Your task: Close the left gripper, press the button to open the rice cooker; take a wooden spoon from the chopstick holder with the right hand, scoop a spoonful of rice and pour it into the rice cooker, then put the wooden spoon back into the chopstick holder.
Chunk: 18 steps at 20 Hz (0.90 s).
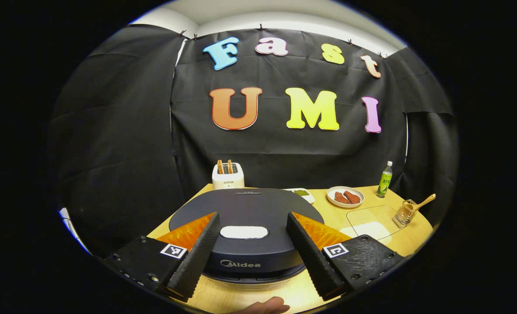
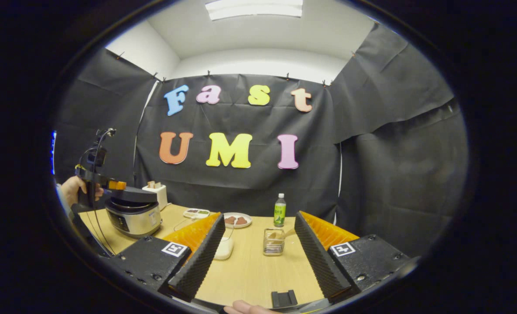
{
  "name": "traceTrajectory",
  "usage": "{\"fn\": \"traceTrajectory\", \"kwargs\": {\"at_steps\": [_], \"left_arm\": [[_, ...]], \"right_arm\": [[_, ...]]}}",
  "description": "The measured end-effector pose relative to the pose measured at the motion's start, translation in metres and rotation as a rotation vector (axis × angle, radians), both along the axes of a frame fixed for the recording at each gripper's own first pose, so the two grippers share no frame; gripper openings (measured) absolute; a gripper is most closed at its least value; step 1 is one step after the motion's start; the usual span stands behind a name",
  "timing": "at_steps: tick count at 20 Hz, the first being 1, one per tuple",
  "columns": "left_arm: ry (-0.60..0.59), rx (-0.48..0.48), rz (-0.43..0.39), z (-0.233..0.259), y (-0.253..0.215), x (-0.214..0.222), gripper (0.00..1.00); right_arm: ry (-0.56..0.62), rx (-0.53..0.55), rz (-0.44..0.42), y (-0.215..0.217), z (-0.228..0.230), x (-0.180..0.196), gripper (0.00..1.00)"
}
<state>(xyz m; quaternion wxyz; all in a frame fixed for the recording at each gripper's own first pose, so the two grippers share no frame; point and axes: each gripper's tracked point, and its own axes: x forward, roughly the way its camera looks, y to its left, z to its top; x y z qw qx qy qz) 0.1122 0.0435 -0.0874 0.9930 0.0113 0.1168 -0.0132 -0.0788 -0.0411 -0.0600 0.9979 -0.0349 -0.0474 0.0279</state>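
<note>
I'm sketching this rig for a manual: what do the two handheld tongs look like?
Both the left tongs and the right tongs have two long wedge-shaped fingers with ribbed inner faces and orange ridged backing. Each finger sits on a black textured block bearing a small square black-and-white marker. Seen from the right gripper view, the left tongs carry a black upright handle with thin cables.

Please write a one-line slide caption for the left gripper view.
Left gripper, open, hovers over the closed rice cooker, its fingers straddling the lid button.
</note>
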Motion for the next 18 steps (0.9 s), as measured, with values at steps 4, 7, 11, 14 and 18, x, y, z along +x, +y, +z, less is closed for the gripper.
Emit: {"fn": "traceTrajectory", "kwargs": {"at_steps": [4,7,11,14,18], "left_arm": [[0.036,0.001,0.012,-0.026,0.000,-0.007,0.99],[0.012,-0.013,0.015,-0.030,-0.001,-0.011,0.99],[-0.065,-0.014,0.021,-0.030,-0.002,-0.017,0.99],[-0.123,-0.029,0.025,-0.028,-0.001,-0.015,0.99],[-0.132,-0.030,0.028,-0.035,-0.002,-0.017,0.93]], "right_arm": [[0.015,0.004,-0.012,-0.004,-0.003,0.004,1.00],[0.022,0.005,-0.007,0.001,-0.003,0.003,1.00],[0.015,0.006,0.001,0.002,-0.003,0.003,1.00],[0.027,0.009,-0.003,0.002,-0.007,0.004,1.00],[0.028,0.014,-0.002,0.004,-0.006,0.005,1.00]]}}
